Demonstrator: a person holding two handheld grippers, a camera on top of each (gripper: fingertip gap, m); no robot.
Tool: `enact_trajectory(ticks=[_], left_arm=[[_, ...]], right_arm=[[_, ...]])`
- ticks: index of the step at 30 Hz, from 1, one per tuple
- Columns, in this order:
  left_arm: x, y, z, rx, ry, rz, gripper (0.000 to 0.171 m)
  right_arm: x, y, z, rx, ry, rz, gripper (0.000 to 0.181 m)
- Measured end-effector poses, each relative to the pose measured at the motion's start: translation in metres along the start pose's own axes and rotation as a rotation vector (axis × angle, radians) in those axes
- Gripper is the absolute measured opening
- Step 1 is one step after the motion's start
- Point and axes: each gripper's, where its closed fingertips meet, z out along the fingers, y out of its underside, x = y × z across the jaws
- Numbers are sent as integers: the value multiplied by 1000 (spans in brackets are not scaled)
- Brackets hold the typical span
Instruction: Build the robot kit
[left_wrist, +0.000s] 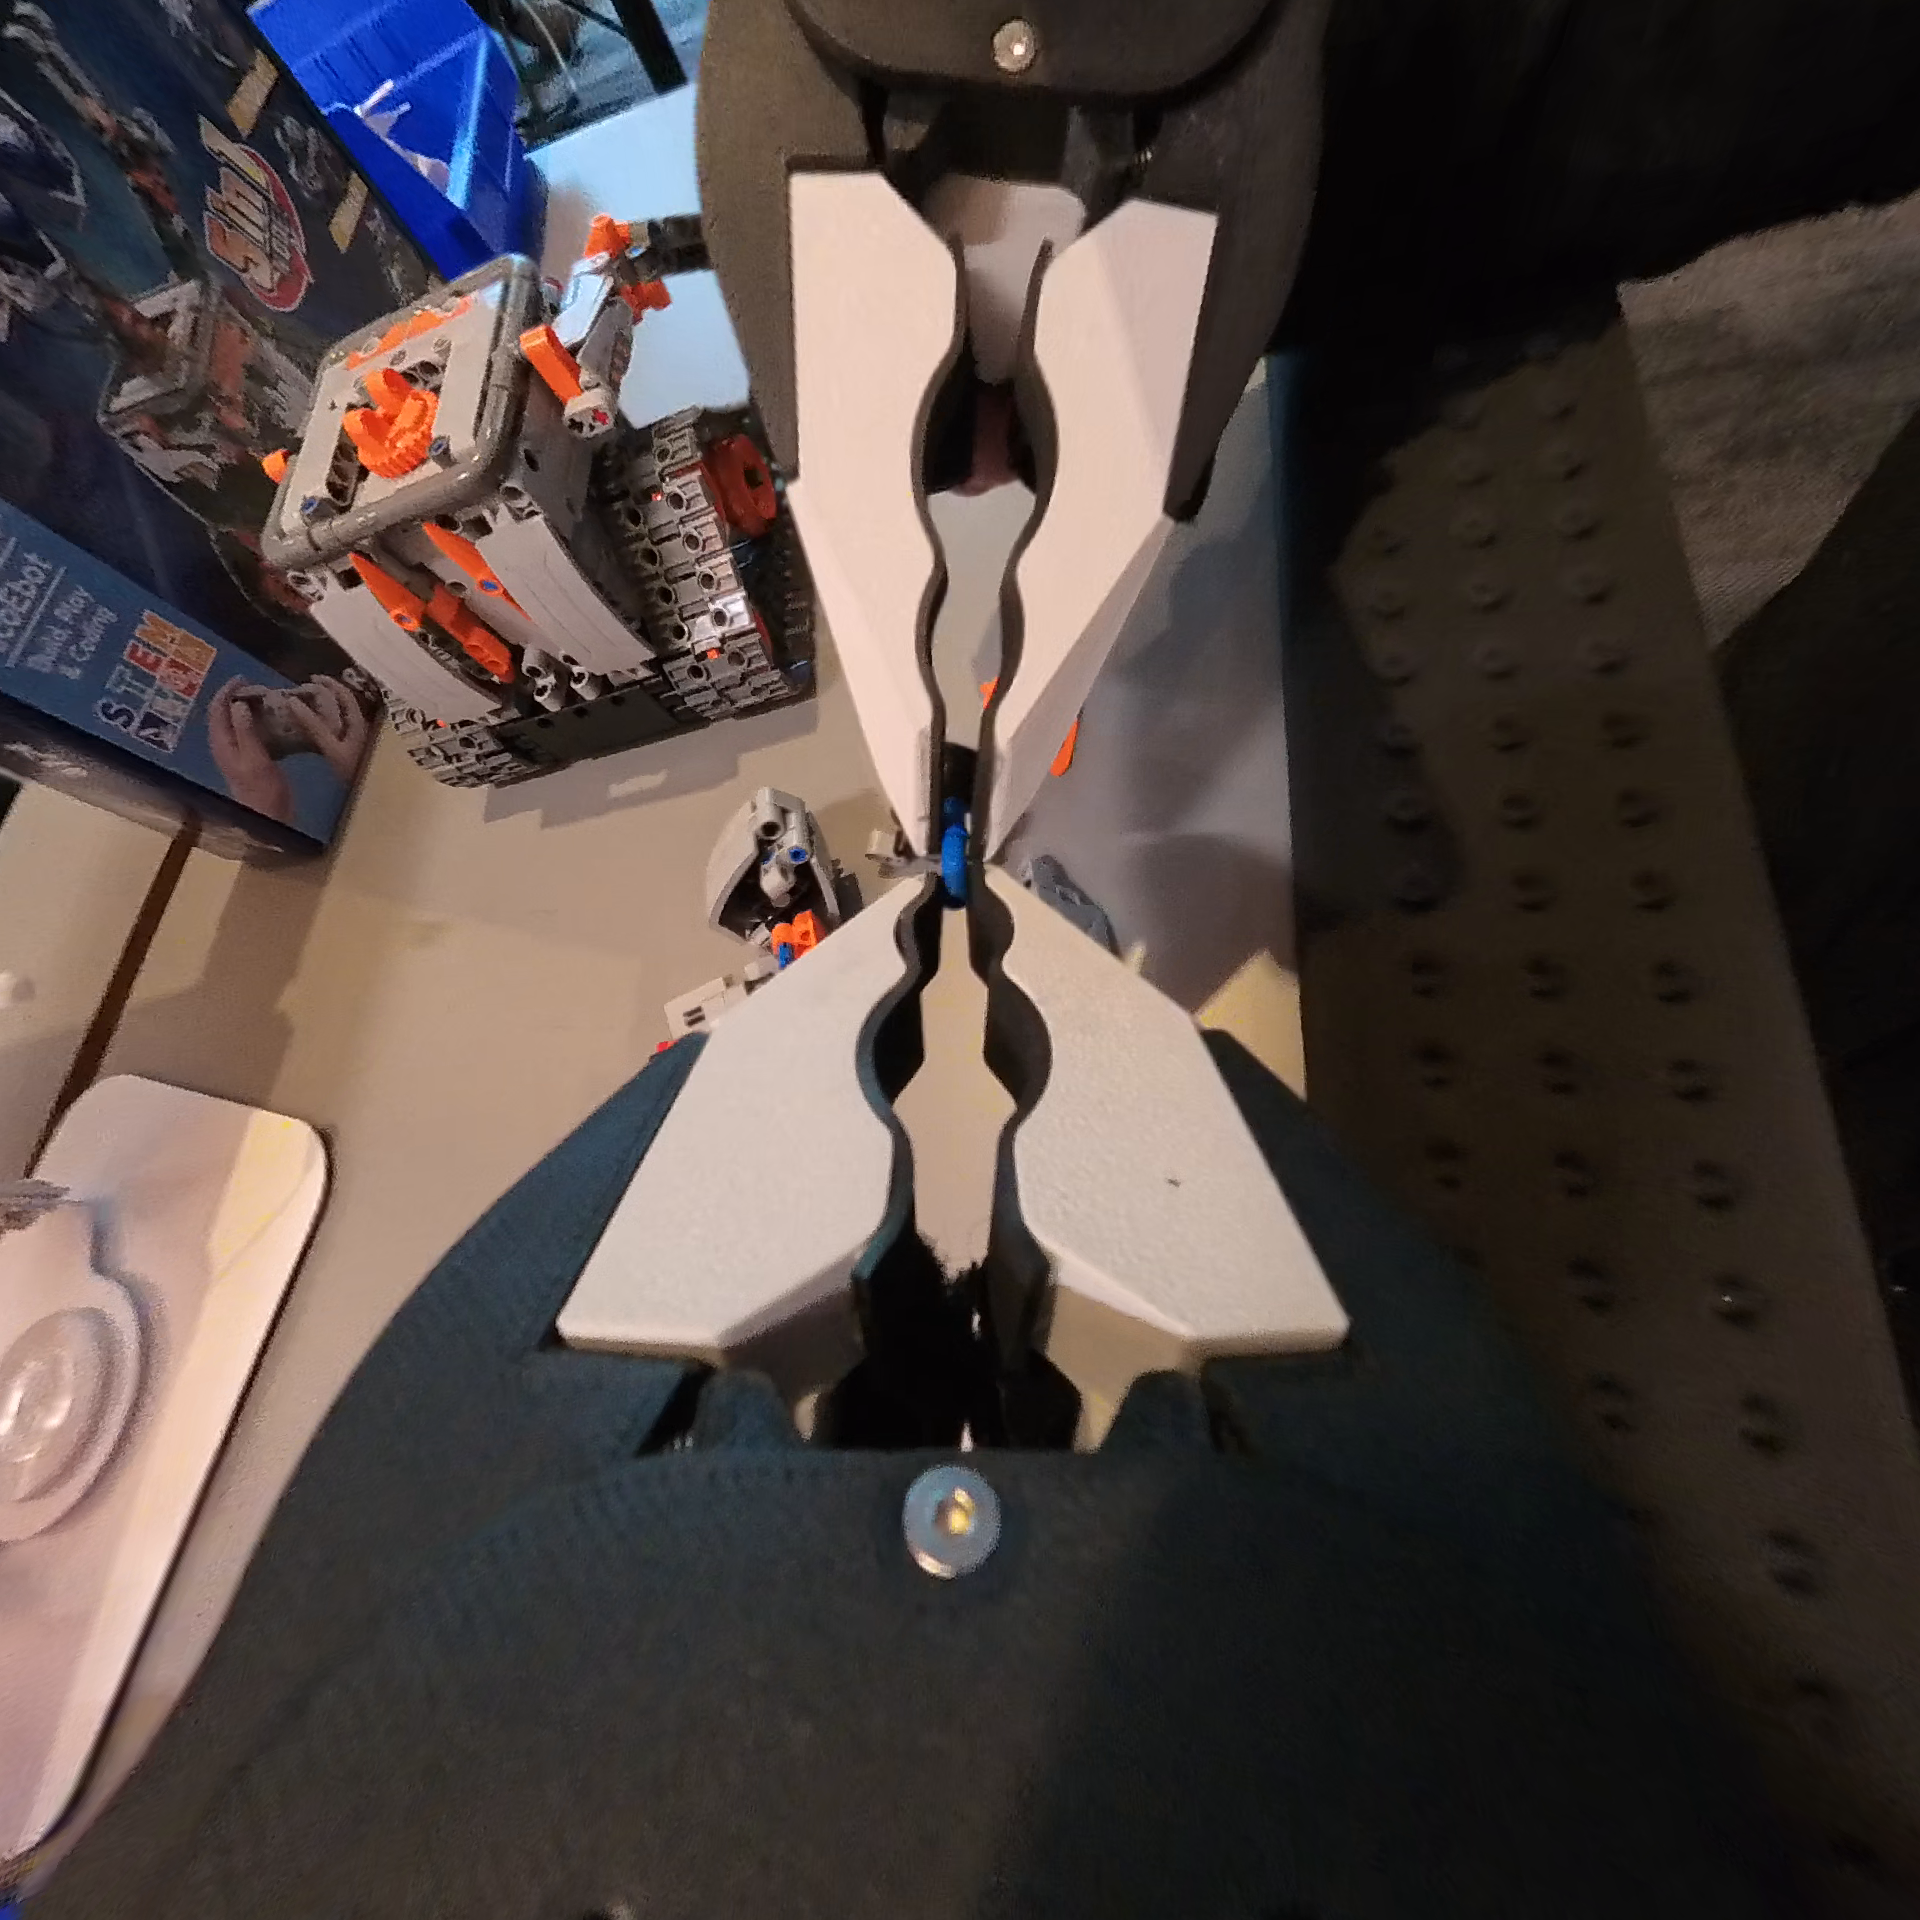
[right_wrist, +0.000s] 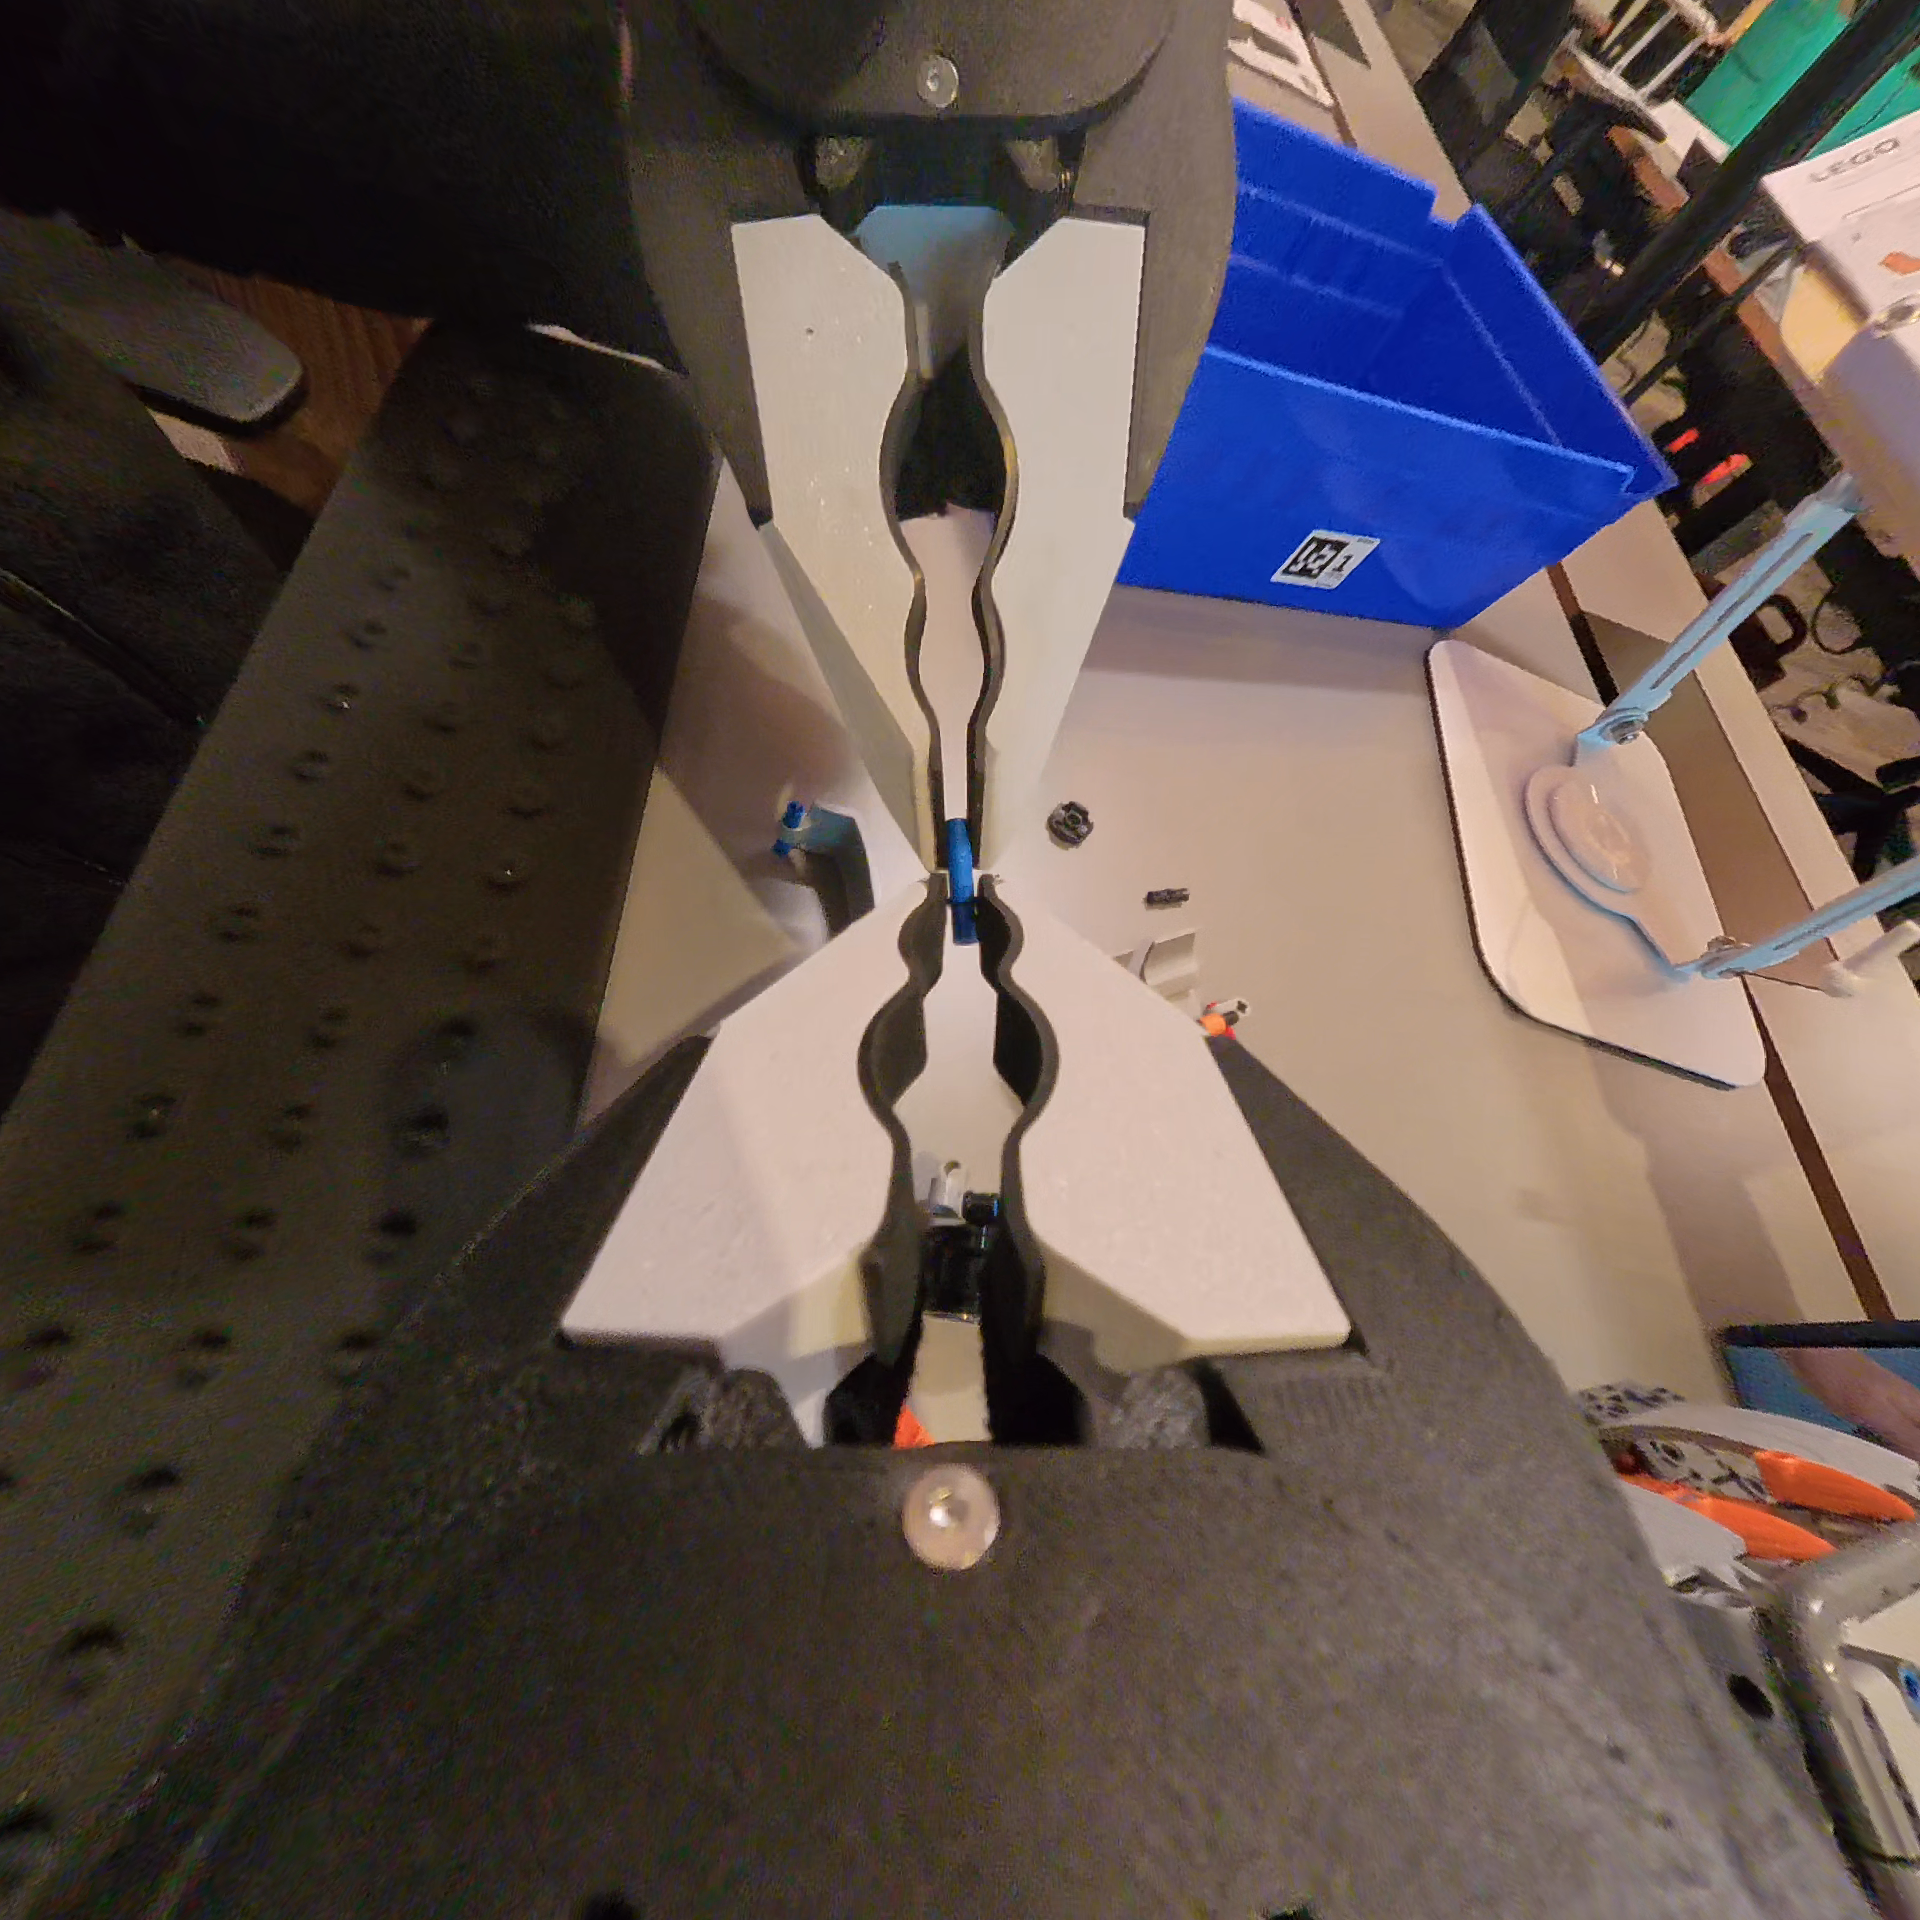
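Observation:
My two grippers meet tip to tip over a light table (left_wrist: 499, 956). My left gripper (left_wrist: 951, 896) comes from the bottom of the left wrist view and from the top of the right wrist view (right_wrist: 956, 847). My right gripper (right_wrist: 961, 902) faces it; it also shows in the left wrist view (left_wrist: 954, 831). A small blue pin (left_wrist: 953, 864) sits between the two sets of tips and spans both (right_wrist: 958, 873). Both pairs of jaws stand nearly closed on it. A small grey piece (left_wrist: 902, 862) sticks out beside the pin.
A grey and orange tracked model (left_wrist: 520, 520) stands left of the grippers, with printed boxes (left_wrist: 156, 312) behind it and a small grey sub-assembly (left_wrist: 779, 862) nearby. A blue bin (right_wrist: 1403, 416), a white lamp base (right_wrist: 1590, 862), small black parts (right_wrist: 1070, 824) and a black perforated plate (right_wrist: 364, 831) surround them. Left and right tips are no more than a few centimetres apart. Left tips and right tips are each some 15 centimeters from the black perforated plate (right_wrist: 364, 831). Look for it in the left wrist view (left_wrist: 1606, 1108) too.

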Motion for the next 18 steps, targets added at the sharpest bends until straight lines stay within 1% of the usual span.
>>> enact_trajectory(ticks=[3, 6, 9, 12, 14, 16, 18], left_arm=[[-3, 0, -4, 8, 12, -44, 2], [0, -4, -5, 32, 37, -64, 2], [-1, -6, -6, 49, 46, -77, 2], [-1, -9, -8, 88, 71, -108, 2], [1, -8, -7, 91, 87, -118, 2], [4, 1, -3, 43, 107, -135, 4], [9, 20, 3, -53, 146, -170, 18]], right_arm=[[4, -2, -4, 13, 25, -5, 13], [5, -1, -1, -5, 49, -40, 11], [3, -3, 0, 4, 47, -56, 2], [3, -6, -3, 30, 41, -47, 2], [0, -6, -3, 24, 23, -43, 1], [-1, 0, 0, -11, 19, -48, 1], [1, 6, 1, -43, 25, -44, 1]])
